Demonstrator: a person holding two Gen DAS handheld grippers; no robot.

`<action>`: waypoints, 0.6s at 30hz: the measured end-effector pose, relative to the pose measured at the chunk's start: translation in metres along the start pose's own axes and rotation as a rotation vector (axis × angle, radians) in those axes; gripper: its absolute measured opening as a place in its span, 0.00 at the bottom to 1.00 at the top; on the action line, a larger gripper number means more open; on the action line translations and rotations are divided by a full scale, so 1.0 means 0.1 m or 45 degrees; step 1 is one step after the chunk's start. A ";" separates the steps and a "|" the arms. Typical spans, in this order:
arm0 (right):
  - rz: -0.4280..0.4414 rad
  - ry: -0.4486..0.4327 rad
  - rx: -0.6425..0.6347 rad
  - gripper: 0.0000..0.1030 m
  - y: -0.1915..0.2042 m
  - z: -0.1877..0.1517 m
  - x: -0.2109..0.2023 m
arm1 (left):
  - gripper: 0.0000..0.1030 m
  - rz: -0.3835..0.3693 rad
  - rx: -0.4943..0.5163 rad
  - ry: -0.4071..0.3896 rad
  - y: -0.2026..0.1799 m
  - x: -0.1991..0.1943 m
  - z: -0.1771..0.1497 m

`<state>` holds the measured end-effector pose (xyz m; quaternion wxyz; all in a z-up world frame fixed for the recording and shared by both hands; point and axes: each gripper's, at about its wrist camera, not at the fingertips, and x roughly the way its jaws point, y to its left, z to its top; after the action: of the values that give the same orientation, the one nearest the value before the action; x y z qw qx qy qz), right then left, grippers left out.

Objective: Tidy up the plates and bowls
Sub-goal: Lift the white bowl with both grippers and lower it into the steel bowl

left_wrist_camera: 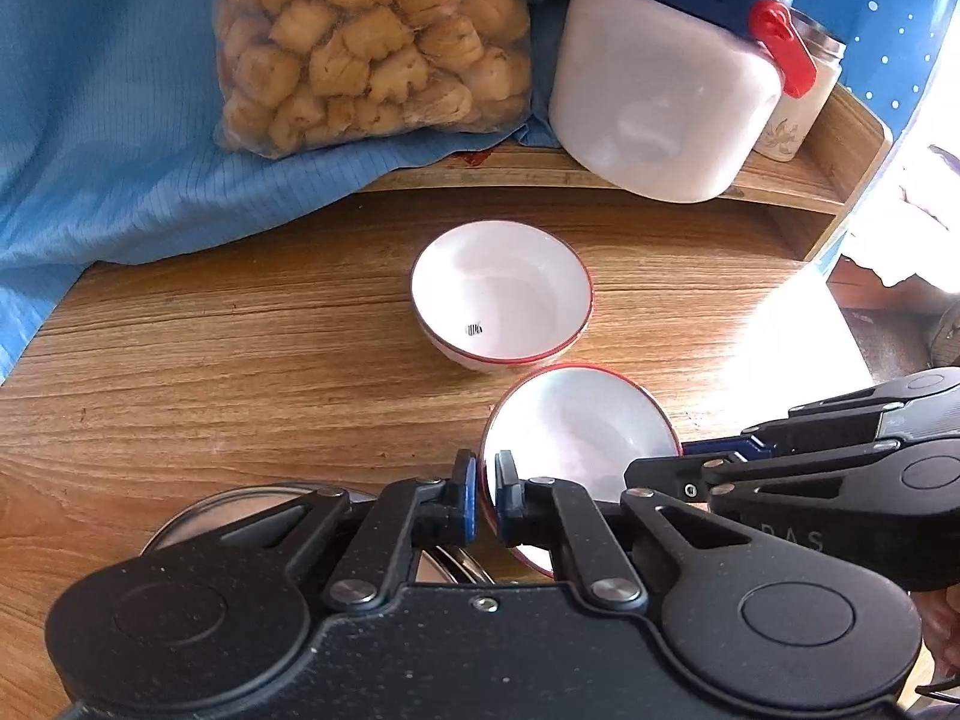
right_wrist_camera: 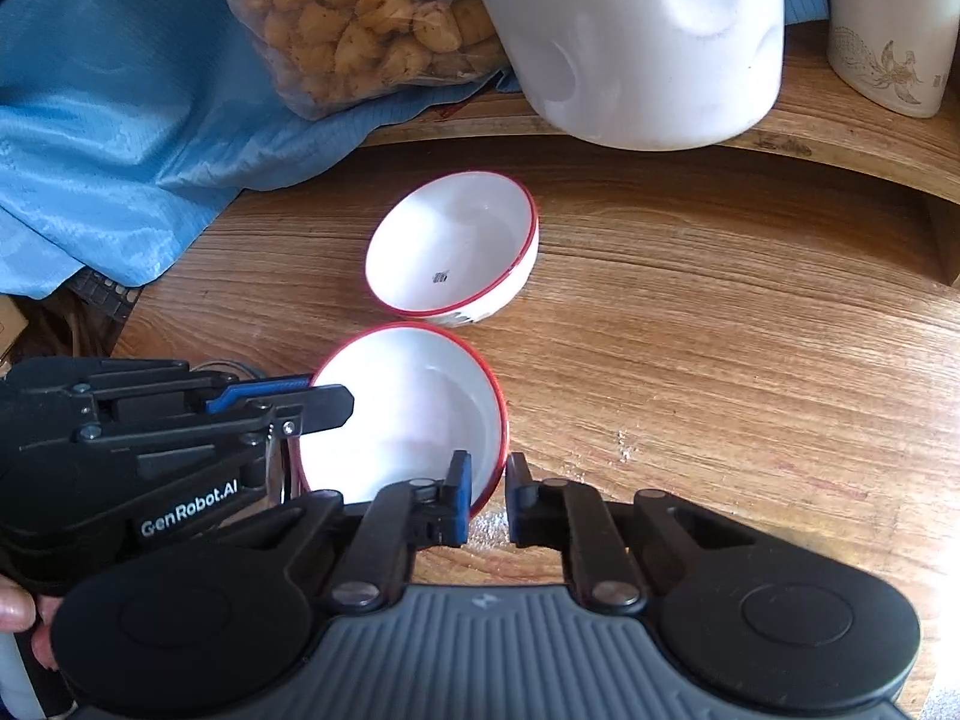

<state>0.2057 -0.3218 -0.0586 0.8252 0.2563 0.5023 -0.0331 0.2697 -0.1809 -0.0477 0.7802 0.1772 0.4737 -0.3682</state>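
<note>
Two white bowls with red rims are on the wooden table. The far bowl (left_wrist_camera: 501, 294) (right_wrist_camera: 450, 246) stands alone and has a small barcode sticker inside. The near bowl (left_wrist_camera: 576, 420) (right_wrist_camera: 408, 408) is held by both grippers. My left gripper (left_wrist_camera: 486, 495) (right_wrist_camera: 333, 399) is shut on its left rim. From the other side, my right gripper (left_wrist_camera: 684, 462) (right_wrist_camera: 487, 495) is shut on its right rim. A stack of steel plates (left_wrist_camera: 198, 525) lies beside the near bowl, mostly hidden under the left gripper.
A bag of biscuits (left_wrist_camera: 372, 42) and a white jar with a blue lid (left_wrist_camera: 654, 102) stand on a raised wooden shelf (left_wrist_camera: 780, 180) behind the bowls. Blue cloth (left_wrist_camera: 108, 120) drapes at the left. A patterned ceramic cup (right_wrist_camera: 894, 30) is at the far right.
</note>
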 end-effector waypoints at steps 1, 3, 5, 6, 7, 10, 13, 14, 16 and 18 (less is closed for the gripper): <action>0.003 -0.007 0.004 0.11 0.00 0.00 -0.01 | 0.04 0.008 -0.004 0.000 -0.01 -0.01 -0.01; 0.007 -0.025 0.015 0.09 -0.02 -0.01 -0.05 | 0.03 0.016 -0.016 -0.005 -0.04 -0.04 -0.03; 0.005 -0.057 0.008 0.08 -0.03 -0.03 -0.14 | 0.02 0.012 -0.036 -0.018 -0.05 -0.10 -0.04; 0.005 -0.077 -0.001 0.07 -0.03 -0.04 -0.20 | 0.02 0.005 -0.047 -0.037 -0.05 -0.15 -0.04; 0.004 -0.097 -0.007 0.07 -0.03 -0.05 -0.26 | 0.02 -0.001 -0.053 -0.063 -0.07 -0.21 -0.05; 0.017 -0.153 -0.006 0.07 -0.03 -0.08 -0.44 | 0.02 -0.003 -0.062 -0.123 -0.15 -0.37 -0.06; 0.024 -0.190 -0.015 0.07 -0.04 -0.13 -0.63 | 0.02 -0.016 -0.083 -0.162 -0.23 -0.51 -0.06; 0.027 -0.196 -0.014 0.07 -0.05 -0.14 -0.68 | 0.02 -0.022 -0.085 -0.172 -0.25 -0.54 -0.06; 0.031 -0.204 -0.015 0.07 -0.08 -0.19 -0.78 | 0.02 -0.033 -0.085 -0.186 -0.32 -0.61 -0.09; 0.023 -0.206 -0.022 0.08 -0.10 -0.23 -0.87 | 0.03 -0.050 -0.090 -0.189 -0.37 -0.66 -0.11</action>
<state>0.1411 -0.3374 0.0027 0.8655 0.2503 0.4319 -0.0420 0.2167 -0.1720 0.0066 0.8115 0.1125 0.4307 -0.3785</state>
